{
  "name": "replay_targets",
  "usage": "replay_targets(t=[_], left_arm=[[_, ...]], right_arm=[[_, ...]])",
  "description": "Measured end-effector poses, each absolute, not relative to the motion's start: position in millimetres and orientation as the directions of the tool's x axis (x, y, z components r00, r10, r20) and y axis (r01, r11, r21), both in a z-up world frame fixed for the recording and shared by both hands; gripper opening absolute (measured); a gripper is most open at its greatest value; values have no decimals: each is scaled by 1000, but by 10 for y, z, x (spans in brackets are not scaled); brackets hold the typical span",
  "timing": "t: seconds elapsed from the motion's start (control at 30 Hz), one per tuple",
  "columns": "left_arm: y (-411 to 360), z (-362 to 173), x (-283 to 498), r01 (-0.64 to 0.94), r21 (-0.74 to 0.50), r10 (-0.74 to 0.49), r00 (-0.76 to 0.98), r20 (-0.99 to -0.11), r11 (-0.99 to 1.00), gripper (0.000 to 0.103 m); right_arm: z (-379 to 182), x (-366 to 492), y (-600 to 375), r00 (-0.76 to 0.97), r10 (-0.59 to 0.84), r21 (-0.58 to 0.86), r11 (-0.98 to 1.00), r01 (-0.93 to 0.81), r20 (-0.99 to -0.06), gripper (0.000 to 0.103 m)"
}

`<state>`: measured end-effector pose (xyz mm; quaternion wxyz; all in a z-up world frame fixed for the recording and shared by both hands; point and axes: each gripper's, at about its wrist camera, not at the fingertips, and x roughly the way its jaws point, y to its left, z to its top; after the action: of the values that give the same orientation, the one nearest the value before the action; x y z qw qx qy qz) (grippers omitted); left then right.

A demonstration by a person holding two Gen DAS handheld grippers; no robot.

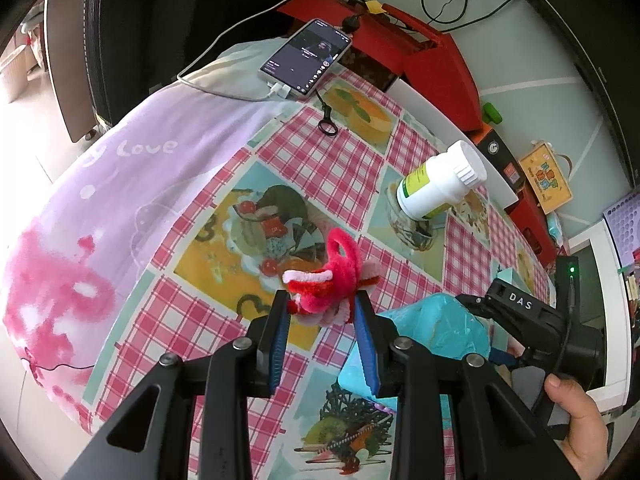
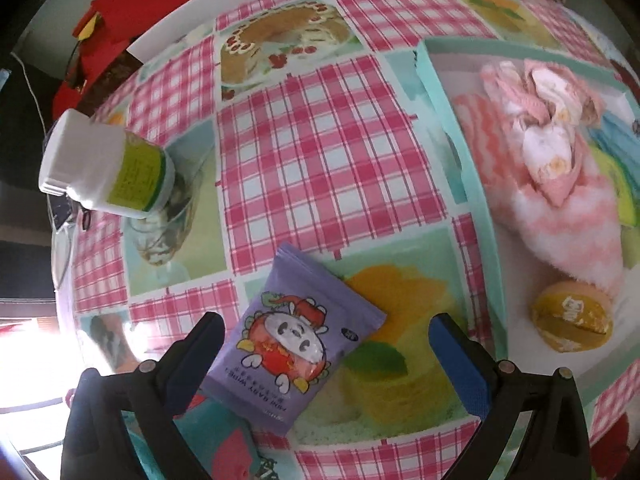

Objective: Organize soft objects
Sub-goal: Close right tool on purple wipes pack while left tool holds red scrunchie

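Pinching a fuzzy red-and-pink pipe-cleaner bundle (image 1: 334, 284) above the table (image 1: 320, 168), the left hand-held gripper (image 1: 322, 312) holds only its lower part; the loose loops could slip free if the bundle snags. The right hand-held gripper (image 2: 326, 344) hangs open over a purple wipes pack (image 2: 296, 344), which could slide on the slick checked cloth as the jaws close. Beyond, a white bottle (image 2: 106, 168) may topple; farther right, the teal tray (image 2: 460, 120) already holds socks (image 2: 560, 192).
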<state>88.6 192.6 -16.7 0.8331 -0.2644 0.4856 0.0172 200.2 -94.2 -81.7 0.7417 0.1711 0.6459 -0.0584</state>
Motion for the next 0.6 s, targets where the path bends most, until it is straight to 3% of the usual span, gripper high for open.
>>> replay_targets(t=[0.6], left_arm=[[1873,-262,916,-280,-428,-244,511,-824,859,33]], right_arm=[[-975,2122,-536,176,53,102,955,278,-983,103]])
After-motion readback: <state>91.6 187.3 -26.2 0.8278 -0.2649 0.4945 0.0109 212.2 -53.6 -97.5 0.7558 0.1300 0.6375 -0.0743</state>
